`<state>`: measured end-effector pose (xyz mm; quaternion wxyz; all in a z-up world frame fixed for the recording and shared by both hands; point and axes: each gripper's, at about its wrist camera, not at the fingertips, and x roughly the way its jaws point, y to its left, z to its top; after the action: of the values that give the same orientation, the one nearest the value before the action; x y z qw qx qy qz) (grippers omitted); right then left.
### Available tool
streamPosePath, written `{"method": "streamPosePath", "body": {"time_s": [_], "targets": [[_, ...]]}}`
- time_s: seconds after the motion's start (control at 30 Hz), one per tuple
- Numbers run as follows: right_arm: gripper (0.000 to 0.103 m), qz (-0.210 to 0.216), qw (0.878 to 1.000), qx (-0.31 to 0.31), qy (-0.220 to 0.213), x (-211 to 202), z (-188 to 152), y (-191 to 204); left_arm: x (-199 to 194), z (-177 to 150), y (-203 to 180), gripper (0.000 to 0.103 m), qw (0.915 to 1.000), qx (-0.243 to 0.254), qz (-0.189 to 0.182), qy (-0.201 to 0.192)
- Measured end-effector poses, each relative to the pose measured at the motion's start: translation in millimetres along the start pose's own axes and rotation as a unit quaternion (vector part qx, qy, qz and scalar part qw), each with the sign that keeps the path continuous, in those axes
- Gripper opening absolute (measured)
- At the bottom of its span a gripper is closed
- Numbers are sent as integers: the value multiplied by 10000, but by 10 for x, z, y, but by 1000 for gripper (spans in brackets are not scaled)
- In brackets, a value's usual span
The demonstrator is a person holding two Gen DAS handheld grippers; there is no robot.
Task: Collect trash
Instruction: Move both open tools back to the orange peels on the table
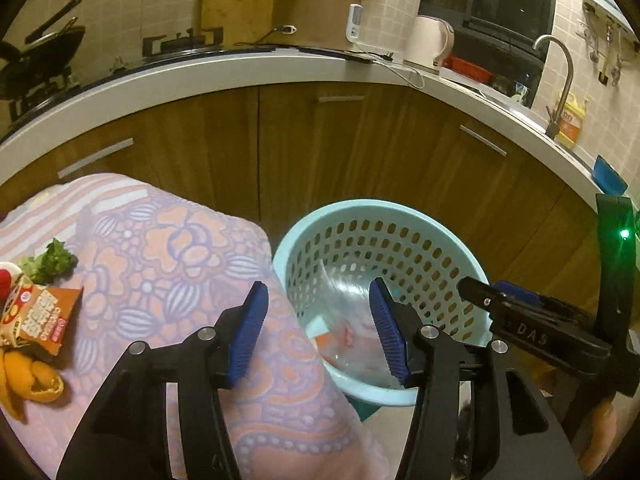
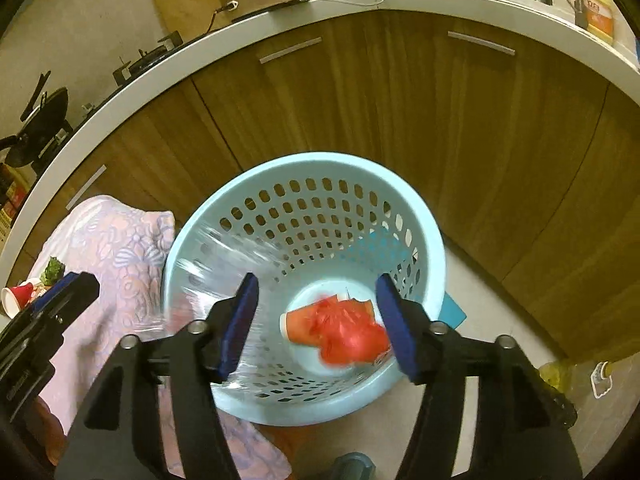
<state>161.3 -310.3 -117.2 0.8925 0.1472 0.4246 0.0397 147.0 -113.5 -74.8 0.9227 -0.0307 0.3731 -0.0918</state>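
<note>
From my left wrist view, my left gripper (image 1: 318,330) is wide open and holds nothing. Its two blue pads (image 1: 250,332) have a big gap between them. It hangs over the edge of a pink flowery cloth (image 1: 192,248), just beside a light blue basket (image 1: 292,240) that sits at 3 o'clock from the cloth. On the cloth at 9 o'clock lie an orange snack packet (image 1: 42,316), a bit of green leaf (image 1: 54,262) and some orange peel (image 1: 28,380). Something see-through and blurry sits inside the basket, with a bit of red under it. My right gripper (image 1: 500,300) pokes in from 3 o'clock over the basket rim; I cannot tell from here how open it is. From my right wrist view, my right gripper (image 2: 318,320) is wide open too, with nothing in it, and it hangs right over the basket (image 2: 424,232). Down in the bottom of the basket lies a red cup (image 2: 300,326), and a blurry red crumpled thing (image 2: 352,332) is on top of it. A blurry see-through sheet (image 2: 208,276) is on the basket's 9 o'clock side. Another red cup (image 2: 18,296) lies on the cloth (image 2: 120,248) at 9 o'clock, near the green leaf (image 2: 53,270). Brown cupboard doors (image 2: 400,100) stand behind, under a white counter (image 2: 200,52).
</note>
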Motion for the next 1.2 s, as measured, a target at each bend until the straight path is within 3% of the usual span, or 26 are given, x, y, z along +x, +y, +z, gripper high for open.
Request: {"method": "streamPosePath", "body": {"time_s": [0.2,0.53,0.77,0.9,1.03,1.2], "targets": [[58,187,9997,-137,-101,-115,27,141,-165,-16,86,51,9998,-100,41,-143],[58,766,9905,-1083,-372,-408,-101,936,-724,-160,519,50,9960,-746,80,-489],[58,1249,9770,-1708,-260,-401,-332,1635,-1376,-434,1100,50,9845,-1221,813,-959],[51,1582,9674,-1967,-221,-391,-482,2043,-1670,-572,1481,50,9747,-1564,1166,-1094],[45,1938,9563,-2176,-224,-368,-636,2418,-1857,-720,1844,50,9677,-1793,1420,-1057],[36,2160,9480,-2336,-123,-285,-802,2722,-1789,-903,2161,50,9697,-1904,1375,-671]]}}
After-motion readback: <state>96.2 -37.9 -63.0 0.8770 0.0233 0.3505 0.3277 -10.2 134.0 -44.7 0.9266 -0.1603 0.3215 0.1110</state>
